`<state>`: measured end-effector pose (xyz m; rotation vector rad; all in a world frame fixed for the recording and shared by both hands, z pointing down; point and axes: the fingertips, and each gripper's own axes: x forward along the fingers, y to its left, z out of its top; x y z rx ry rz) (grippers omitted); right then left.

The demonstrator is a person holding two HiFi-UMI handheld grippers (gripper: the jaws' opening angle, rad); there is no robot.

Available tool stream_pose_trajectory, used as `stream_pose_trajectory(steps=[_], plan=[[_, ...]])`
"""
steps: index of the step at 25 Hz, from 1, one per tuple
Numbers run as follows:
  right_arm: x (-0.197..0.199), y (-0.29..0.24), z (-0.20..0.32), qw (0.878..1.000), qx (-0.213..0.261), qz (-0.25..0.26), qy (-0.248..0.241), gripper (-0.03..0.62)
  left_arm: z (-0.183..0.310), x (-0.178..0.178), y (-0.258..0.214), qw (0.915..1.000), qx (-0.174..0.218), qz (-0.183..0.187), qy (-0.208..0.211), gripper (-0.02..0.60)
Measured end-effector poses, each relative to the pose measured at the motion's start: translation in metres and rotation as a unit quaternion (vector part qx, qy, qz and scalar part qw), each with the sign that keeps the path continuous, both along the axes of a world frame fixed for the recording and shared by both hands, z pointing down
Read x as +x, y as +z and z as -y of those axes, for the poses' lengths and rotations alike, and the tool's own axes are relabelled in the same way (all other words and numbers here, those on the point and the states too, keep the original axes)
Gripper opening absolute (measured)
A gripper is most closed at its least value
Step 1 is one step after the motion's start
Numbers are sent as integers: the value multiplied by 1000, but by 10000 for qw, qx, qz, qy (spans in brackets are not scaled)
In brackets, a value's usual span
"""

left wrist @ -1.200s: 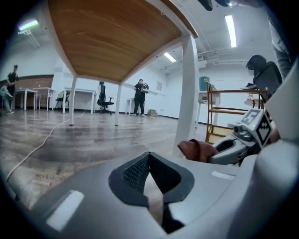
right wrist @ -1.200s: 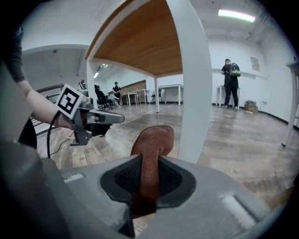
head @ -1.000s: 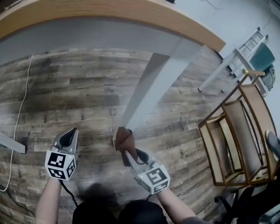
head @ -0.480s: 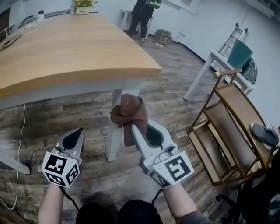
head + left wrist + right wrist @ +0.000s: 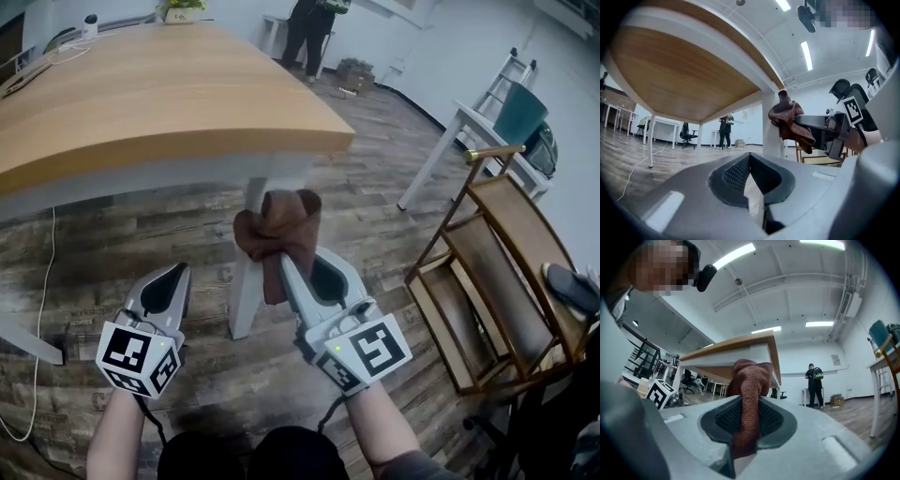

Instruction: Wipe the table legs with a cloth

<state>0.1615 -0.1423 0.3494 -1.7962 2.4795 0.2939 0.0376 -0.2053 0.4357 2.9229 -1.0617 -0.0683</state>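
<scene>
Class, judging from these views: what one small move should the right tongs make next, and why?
Probably press the cloth against the leg and draw it downward. The right tongs are shut on the cloth, which sits by the leg's top, just under the tabletop, with most of the leg below it.

Office: swivel chair [image 5: 687,135], ceiling strip lights [image 5: 806,55]

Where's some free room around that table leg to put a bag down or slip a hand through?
The near tabletop is bare. The floor between the table leg and the wooden chair is open. It is crowded at the leg's top, where the right tool holds the cloth.
</scene>
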Motion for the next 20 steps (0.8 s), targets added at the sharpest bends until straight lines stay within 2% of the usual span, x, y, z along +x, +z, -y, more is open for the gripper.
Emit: stream_pose_trajectory(steps=[8,10,12,14,16,20], plan=[[16,145,0,9960,-833,-46,328,64,-7,-8,129,9983,-502,223,-207,18],[19,185,-1,9929,-1132,61,375,64,-13,-8,158,9975,-495,432,-270,18],[19,225,-3,9884,-1430,273,430,64,-20,-6,186,9964,-421,698,-250,19],[18,262,-5,9825,-1778,336,439,64,-30,-4,212,9959,-621,647,-142,19],[15,292,-6,9775,-2057,231,407,64,-36,-5,233,9942,-958,488,-76,20],[12,346,-5,9659,-2559,28,382,64,-45,-7,267,9906,-1167,710,-4,20]])
